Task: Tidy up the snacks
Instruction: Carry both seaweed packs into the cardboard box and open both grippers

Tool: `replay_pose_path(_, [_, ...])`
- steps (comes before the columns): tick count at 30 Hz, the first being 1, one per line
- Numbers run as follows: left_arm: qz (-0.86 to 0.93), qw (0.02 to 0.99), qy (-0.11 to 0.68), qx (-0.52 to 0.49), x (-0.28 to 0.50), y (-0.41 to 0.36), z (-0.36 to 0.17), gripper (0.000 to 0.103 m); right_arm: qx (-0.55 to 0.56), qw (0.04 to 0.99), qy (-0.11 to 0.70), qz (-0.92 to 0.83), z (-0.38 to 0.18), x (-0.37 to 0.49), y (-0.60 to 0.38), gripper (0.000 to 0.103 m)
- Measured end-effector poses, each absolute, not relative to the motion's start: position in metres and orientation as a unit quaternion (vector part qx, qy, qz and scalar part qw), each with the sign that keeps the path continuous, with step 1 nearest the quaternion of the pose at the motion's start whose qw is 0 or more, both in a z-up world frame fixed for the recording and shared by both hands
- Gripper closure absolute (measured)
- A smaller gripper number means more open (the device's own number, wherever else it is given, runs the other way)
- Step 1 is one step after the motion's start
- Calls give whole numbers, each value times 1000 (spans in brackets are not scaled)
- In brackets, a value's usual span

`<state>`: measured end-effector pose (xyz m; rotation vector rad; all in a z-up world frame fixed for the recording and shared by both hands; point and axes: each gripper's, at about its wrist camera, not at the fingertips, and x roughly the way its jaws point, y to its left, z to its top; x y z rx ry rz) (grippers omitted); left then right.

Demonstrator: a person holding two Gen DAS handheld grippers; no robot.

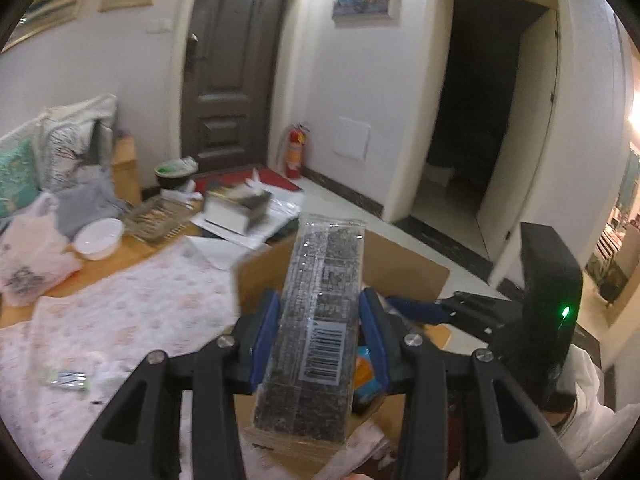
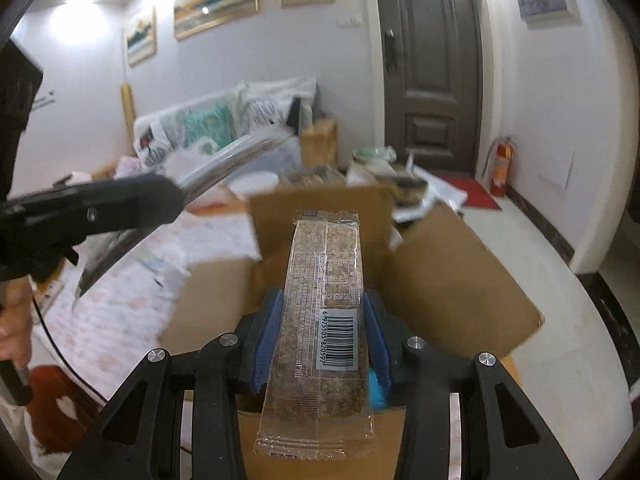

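While each gripper (image 1: 320, 334) (image 2: 322, 334) clamps one bar (image 1: 316, 328) (image 2: 326, 320) (jaws narrow), we carry both level, clear of the box (image 2: 440, 280) flaps.

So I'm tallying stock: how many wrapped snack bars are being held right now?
2. A dark snack bar sits clamped in the left hand-held gripper; a lighter snack bar in the right hand-held gripper. The cardboard box may hide more.

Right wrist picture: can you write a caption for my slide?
Right gripper clamps a clear-wrapped brown snack bar above an open cardboard box.
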<state>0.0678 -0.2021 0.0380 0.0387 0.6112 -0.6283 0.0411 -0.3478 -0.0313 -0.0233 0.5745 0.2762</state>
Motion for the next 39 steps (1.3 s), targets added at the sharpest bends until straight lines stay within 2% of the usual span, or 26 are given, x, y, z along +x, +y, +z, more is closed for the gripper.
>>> replay_pose_path(9, [-307, 875, 372, 51, 106, -261, 1, 65, -35, 936, 323, 136, -55, 75, -366, 67])
replay_pose_path(17, [-306, 851, 423, 57, 132, -275, -22, 65, -46, 933, 329, 136, -62, 86, -366, 66])
replay_pose_path(30, [-306, 836, 451, 71, 159, -283, -33, 63, -44, 934, 324, 142, -60, 75, -367, 59])
replay_pose_path(36, [-310, 835, 448, 79, 159, -280, -32, 59, -44, 935, 324, 139, -57, 74, -369, 58])
replay_pose_path(39, [-310, 839, 441, 66, 158, -273, -27, 47, -44, 935, 323, 141, -55, 74, -368, 55])
